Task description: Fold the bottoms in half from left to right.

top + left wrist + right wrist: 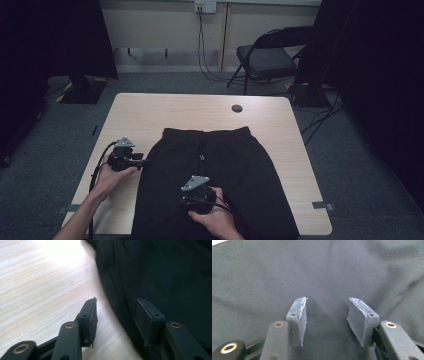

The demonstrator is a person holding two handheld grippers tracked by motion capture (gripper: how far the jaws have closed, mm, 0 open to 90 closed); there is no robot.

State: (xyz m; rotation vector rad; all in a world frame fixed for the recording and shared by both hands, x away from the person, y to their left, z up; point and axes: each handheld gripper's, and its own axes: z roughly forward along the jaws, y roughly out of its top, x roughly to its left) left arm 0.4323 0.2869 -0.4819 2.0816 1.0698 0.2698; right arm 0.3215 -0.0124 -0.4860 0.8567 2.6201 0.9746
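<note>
Black trousers (230,160) lie flat on the light wooden table (150,110), waistband and drawstring toward the far side. My left gripper (144,161) is at the garment's left edge. In the left gripper view its jaws (116,308) stand open, one pad over bare wood (37,290), the other over the black cloth (162,272), and the hem runs between them. My right gripper (196,196) hangs low over the middle of the trousers. In the right gripper view it (328,308) is open, with a low ridge of dark cloth (324,270) rising between the pads, apart from both.
A round cable hole (237,108) sits near the table's far edge. Behind the table stand a black folding chair (267,57) and cables (205,65) trailing from a wall socket. Dark curtains flank both sides. Bare tabletop lies left, right and beyond the garment.
</note>
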